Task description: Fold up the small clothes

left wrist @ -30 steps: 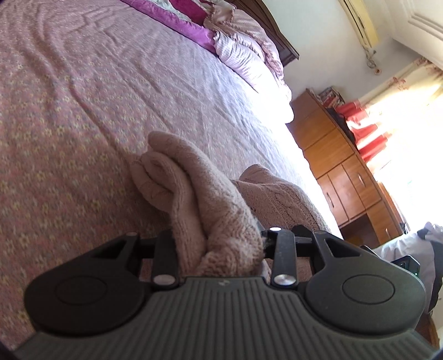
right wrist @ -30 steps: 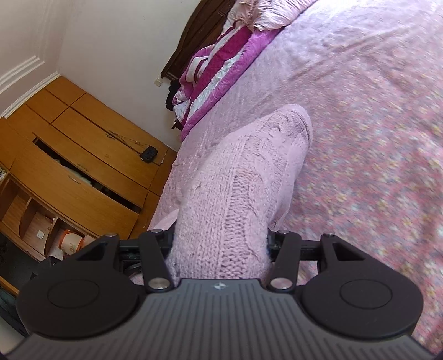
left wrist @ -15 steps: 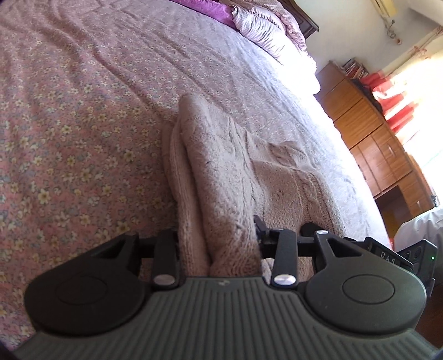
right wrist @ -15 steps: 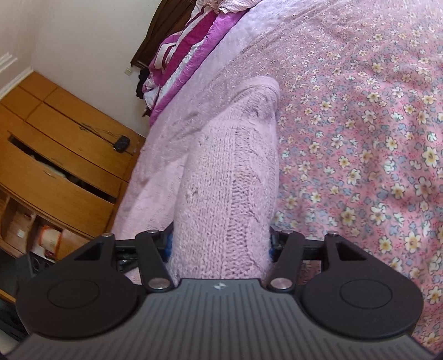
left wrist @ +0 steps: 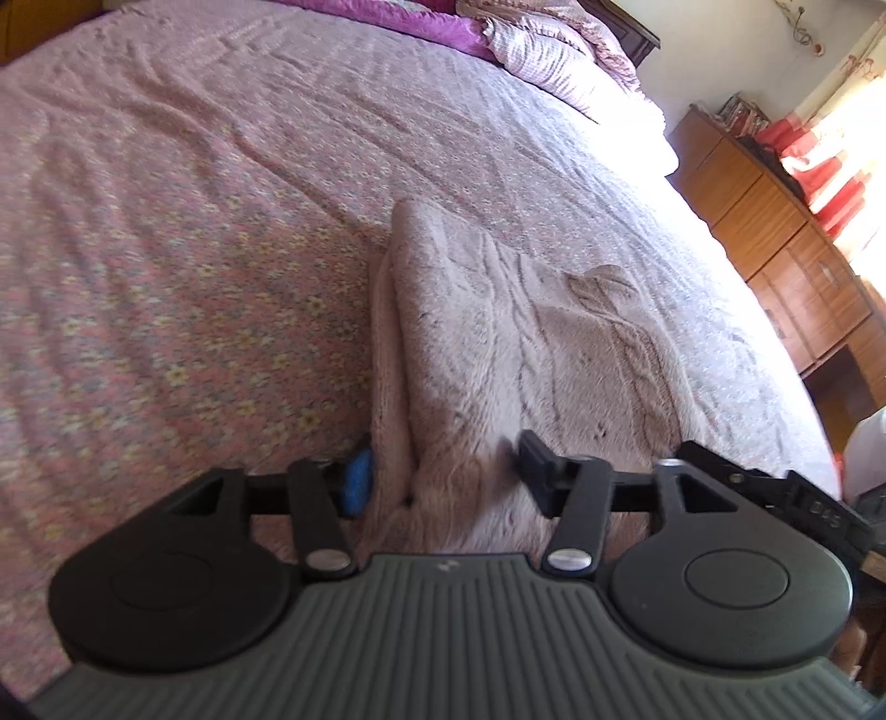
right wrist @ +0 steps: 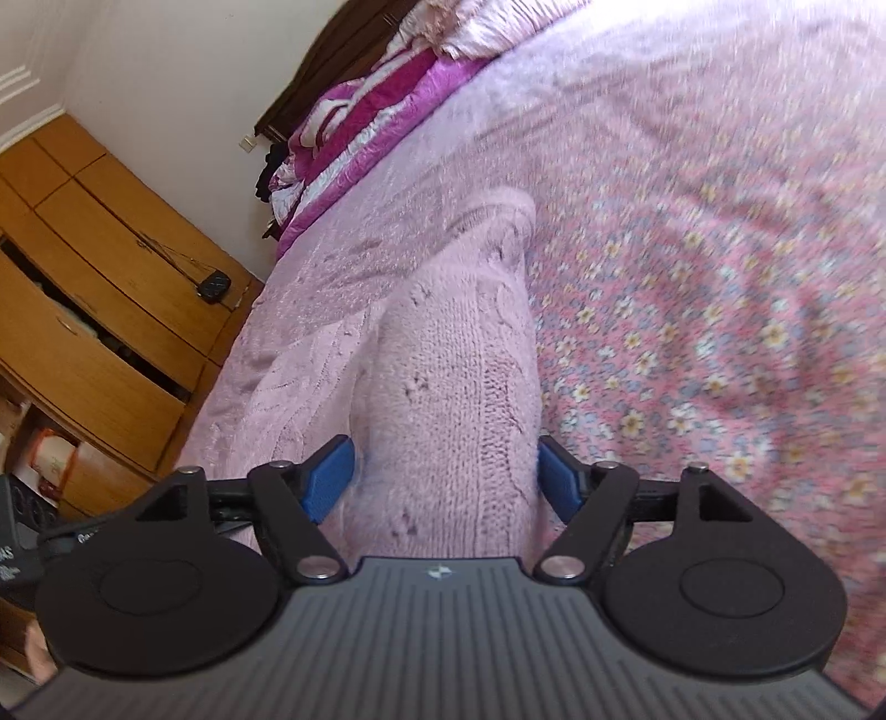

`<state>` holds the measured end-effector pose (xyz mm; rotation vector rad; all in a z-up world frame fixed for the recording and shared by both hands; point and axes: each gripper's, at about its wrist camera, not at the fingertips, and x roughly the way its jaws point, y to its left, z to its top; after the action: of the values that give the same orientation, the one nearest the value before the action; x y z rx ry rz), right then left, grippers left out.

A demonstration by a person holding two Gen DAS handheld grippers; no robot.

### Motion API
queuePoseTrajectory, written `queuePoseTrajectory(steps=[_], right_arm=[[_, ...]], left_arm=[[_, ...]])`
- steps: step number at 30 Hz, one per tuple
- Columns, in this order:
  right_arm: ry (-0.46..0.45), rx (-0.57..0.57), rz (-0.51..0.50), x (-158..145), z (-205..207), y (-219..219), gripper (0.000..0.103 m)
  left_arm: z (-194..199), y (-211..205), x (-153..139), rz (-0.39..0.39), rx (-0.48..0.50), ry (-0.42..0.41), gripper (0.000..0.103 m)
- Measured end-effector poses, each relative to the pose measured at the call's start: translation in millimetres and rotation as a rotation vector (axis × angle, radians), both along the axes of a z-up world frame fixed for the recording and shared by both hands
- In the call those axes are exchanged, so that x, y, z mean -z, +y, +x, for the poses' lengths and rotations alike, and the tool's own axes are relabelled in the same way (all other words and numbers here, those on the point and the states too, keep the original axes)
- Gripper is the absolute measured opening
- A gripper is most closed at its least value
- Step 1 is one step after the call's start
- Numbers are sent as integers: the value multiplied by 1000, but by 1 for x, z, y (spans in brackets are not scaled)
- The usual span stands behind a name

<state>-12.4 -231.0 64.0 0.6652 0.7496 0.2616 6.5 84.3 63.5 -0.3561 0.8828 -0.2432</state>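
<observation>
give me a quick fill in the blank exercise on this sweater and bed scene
1. The folded pink cable-knit sweater lies on a bedspread printed with small ____.
2. The pads of the right tongs are coloured ____.
3. The cloth between the opening left tongs is the ____.
4. The cabinet beside the bed is made of ____.

Missing words: flowers; blue; sweater; wood

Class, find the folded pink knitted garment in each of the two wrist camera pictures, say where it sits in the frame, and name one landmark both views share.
Left wrist view: the pink knitted garment lies centre to right on the floral bedspread, its near edge between the opening jaws.
Right wrist view: the garment runs up the centre from between the opening jaws.
Shared landmark: the magenta quilt at the bed's head.
</observation>
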Motion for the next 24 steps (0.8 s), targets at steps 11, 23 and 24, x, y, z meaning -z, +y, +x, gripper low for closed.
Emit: queuePoseTrajectory(steps=[11, 23, 24], right_arm=[[-75, -66, -296, -12, -47, 23, 95], [36, -93, -435, 27, -53, 55, 97], [34, -94, -440, 28, -54, 56, 97]], left_arm=[[-45, -24, 2, 209, -14, -84, 84], [-50, -52, 39, 352, -22, -43, 84], [-49, -53, 40, 349, -30, -34, 84]])
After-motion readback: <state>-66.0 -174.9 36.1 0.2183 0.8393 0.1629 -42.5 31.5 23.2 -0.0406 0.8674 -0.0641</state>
